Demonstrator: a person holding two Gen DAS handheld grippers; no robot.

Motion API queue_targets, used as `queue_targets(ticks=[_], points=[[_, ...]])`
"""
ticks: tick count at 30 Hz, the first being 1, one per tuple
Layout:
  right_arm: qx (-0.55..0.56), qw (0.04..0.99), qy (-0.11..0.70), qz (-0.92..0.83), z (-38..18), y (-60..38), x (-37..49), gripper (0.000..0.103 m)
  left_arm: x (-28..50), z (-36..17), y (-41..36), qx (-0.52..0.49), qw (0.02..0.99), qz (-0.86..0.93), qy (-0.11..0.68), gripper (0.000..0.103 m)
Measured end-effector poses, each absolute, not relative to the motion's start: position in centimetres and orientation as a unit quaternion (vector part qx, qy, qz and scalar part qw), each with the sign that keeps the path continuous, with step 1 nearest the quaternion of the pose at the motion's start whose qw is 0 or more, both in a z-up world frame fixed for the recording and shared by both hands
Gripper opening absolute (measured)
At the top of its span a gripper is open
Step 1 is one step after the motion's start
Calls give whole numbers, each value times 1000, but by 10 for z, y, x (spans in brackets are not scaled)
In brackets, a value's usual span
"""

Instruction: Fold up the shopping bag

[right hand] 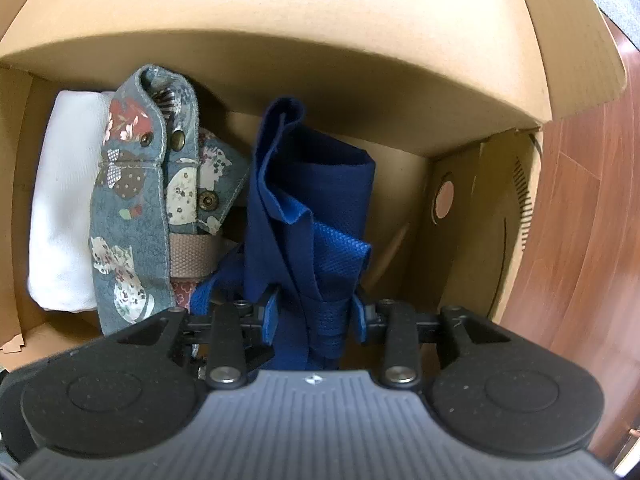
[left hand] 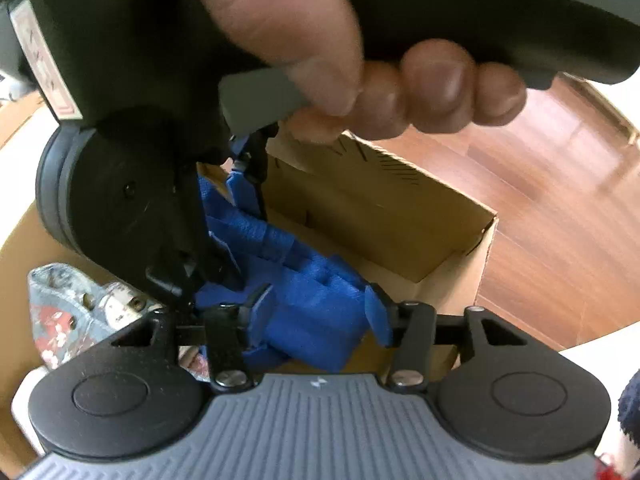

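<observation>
Blue shopping bag stands folded in the cardboard box, mid-frame; our right gripper pinches it for placing, our left gripper spread, grasping nothing.

Blue woven bag, folded into a narrow bundle, standing upright inside the box, right of the floral pouch.
</observation>
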State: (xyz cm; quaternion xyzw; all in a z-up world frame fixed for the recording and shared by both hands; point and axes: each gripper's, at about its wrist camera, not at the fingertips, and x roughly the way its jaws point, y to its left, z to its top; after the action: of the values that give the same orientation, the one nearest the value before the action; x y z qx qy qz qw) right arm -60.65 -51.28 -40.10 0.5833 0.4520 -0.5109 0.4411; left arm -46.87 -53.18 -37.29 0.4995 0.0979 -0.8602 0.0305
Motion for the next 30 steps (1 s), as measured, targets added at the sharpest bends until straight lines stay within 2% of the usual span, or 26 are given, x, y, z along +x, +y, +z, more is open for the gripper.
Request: queue_targets(ticks=[3, 10, 12, 16, 19, 20, 22, 24, 25, 27, 28, 29, 30], points=[[588, 441, 447, -509, -398, -514, -605, 34, -468, -384, -537, 507, 9, -853, 125, 59], [577, 451, 445, -516, -397, -516, -595, 48, -461, -409, -553, 524, -16, -826, 206, 67], [571, 458, 440, -520, -395, -516, -594, 49, -459, -413, -555, 527, -22, -822, 213, 67], [522, 494, 446, -533, -381, -516, -585, 62, -456, -419, -556, 538, -28, -812, 223, 68], [482, 516, 461, -538, -370, -511, -577, 61, -450, -421, -555, 538, -28, -812, 226, 68], [465, 522, 466, -542, -365, -510, -575, 64, -448, -422, -555, 539, -24, -811, 227, 68], [426, 536, 464, -563, -351, -507, -576, 76, -443, -426, -555, 544, -13, -807, 227, 58], [399, 558, 448, -573, -336, -503, -579, 78, -439, -430, -555, 548, -11, -803, 232, 58], [394, 562, 446, -575, -331, -504, -582, 74, -438, -431, -554, 549, -12, -803, 231, 58], [387, 571, 444, -572, -320, -500, -587, 42, -436, -433, -551, 550, -12, -803, 229, 58], [381, 574, 443, -573, -313, -497, -587, 14, -447, -438, -564, 551, -10, -802, 230, 58], [369, 582, 438, -577, -300, -491, -587, 6, -457, -443, -575, 553, -9, -801, 231, 58], [350, 594, 431, -583, -289, -485, -584, 6, -456, -444, -574, 555, -8, -800, 229, 58]])
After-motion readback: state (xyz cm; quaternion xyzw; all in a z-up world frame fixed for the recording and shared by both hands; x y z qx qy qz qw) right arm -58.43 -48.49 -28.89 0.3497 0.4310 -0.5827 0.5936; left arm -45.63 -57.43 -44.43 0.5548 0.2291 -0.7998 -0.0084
